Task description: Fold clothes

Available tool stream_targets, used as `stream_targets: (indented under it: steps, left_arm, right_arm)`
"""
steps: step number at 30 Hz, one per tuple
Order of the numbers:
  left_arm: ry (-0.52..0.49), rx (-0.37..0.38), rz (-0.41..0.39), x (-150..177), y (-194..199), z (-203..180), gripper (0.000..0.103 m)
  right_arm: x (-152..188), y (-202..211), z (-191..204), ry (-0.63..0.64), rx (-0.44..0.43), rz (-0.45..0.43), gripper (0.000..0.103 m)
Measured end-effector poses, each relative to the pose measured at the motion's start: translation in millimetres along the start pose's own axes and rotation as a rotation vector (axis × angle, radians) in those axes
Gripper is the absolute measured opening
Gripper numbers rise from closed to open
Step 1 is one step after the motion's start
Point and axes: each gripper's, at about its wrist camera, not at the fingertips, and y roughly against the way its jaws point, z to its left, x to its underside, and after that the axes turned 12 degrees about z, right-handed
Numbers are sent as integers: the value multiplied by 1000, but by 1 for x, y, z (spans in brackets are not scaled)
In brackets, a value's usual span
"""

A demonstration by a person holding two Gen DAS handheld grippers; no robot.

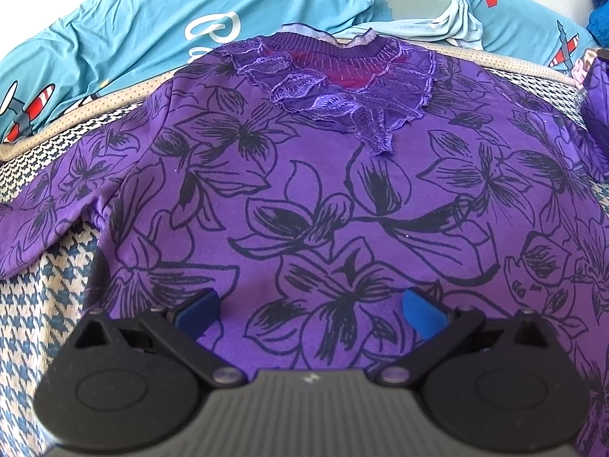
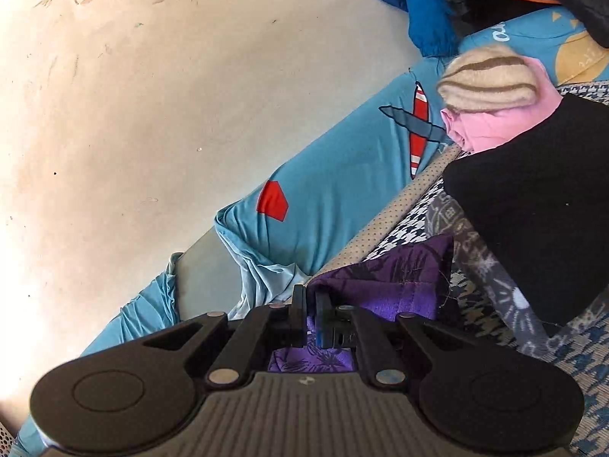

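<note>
Left sleeve (image 1: 42, 221): seen spread out over the houndstooth cover (image 1: 49, 327), at the left of the left wrist view.
Purple floral top (image 1: 304, 198): laid flat, front up, on the houndstooth cover; lace collar (image 1: 335, 87) pointed toward the turquoise sheet (image 1: 125, 30).
Left tongs (image 1: 310, 306): held wide apart above the top's lower part, nothing pinched between the blue pads (image 1: 422, 310).
Right tongs (image 2: 310, 320): clamped onto a fold of the purple fabric (image 2: 388, 282), which is lifted beside the black garment (image 2: 540, 205).
</note>
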Motion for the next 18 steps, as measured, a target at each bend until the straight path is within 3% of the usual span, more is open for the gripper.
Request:
stream_targets:
  steps: [8,13,18]
  left_arm:
    - [55,4,-4,-1,1,16,103]
    - [109,-5,-15,-3,3,32,103]
    - [196,-28,-33,-4,7,55,103]
  right_arm:
    - [8,-38,34,-21,-111,60,6]
    - [23,-53,75,62,-274,104,6]
    - [65,-71,136,250,-458,219,6]
